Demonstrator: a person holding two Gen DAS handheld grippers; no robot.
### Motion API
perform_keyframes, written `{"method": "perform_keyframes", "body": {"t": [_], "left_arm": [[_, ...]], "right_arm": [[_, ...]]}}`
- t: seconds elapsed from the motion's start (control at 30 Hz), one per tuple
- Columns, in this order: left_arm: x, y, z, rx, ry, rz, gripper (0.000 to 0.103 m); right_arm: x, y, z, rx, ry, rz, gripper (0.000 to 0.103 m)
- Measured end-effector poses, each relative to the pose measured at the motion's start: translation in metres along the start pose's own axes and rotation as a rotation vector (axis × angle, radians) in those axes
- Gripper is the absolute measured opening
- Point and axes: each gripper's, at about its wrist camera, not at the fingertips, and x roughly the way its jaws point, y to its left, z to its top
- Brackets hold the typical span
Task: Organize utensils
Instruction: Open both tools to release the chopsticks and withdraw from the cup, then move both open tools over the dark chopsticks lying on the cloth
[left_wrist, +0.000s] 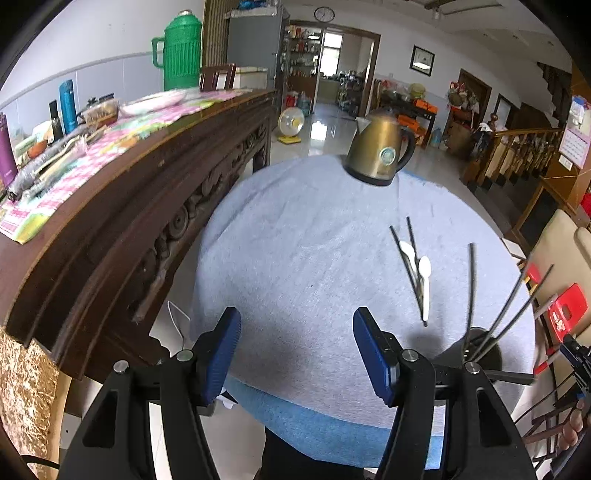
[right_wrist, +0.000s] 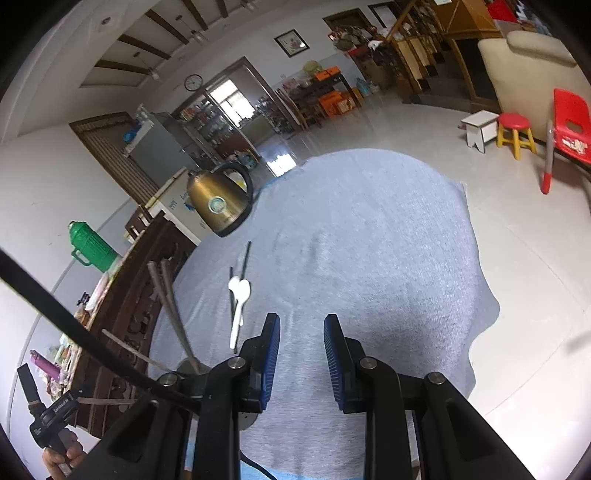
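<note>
**A:** Utensils, where? White spoons (left_wrist: 424, 280) and dark chopsticks (left_wrist: 408, 266) lie mid-surface (left_wrist: 295, 258), long axis near-to-far, right of the left hand-held gripper (left_wrist: 297, 354), which is wide open and empty.

**B:** Right hand-held gripper (right_wrist: 302, 363) is nearer them, narrowly parted, empty too. Kettle (right_wrist: 218, 203) badge unreadable.

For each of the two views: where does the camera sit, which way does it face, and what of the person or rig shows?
Left wrist: on the left gripper, tilted down at the grey cloth; blue pads apart, empty.
Right wrist: on the right gripper, tilted down at the cloth; narrower gap, nothing between; a hand at lower left.
Shared: brass kettle, white spoons on dark chopsticks, holder with chopsticks.
</note>
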Motion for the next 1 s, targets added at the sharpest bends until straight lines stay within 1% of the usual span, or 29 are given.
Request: {"method": "perform_keyframes", "body": {"t": [0.33, 0.5, 0.63, 0.83, 1.0], "left_arm": [[0.06, 0.008, -0.003, -0.016, 0.107, 0.029, 0.064], [0.092, 0.007, -0.004, -0.011, 0.16, 0.048, 0.064], [0.117, 0.002, 0.0, 0.012, 0.193, 0.062, 0.064], [0.145, -0.014, 0.017, 0.06, 0.209, 0.064, 0.064], [0.168, -0.034, 0.044, 0.106, 0.201, 0.041, 0.064]], "right_arm": [[0.053, -0.013, -0.003, 0.03, 0.09, -0.033, 0.027], [0.08, -0.018, 0.002, 0.035, 0.124, -0.039, 0.027], [0.105, -0.02, 0.011, 0.023, 0.158, -0.044, 0.027], [0.143, -0.018, 0.03, -0.005, 0.198, -0.042, 0.027], [0.181, -0.008, 0.053, -0.036, 0.241, -0.029, 0.027]]}}
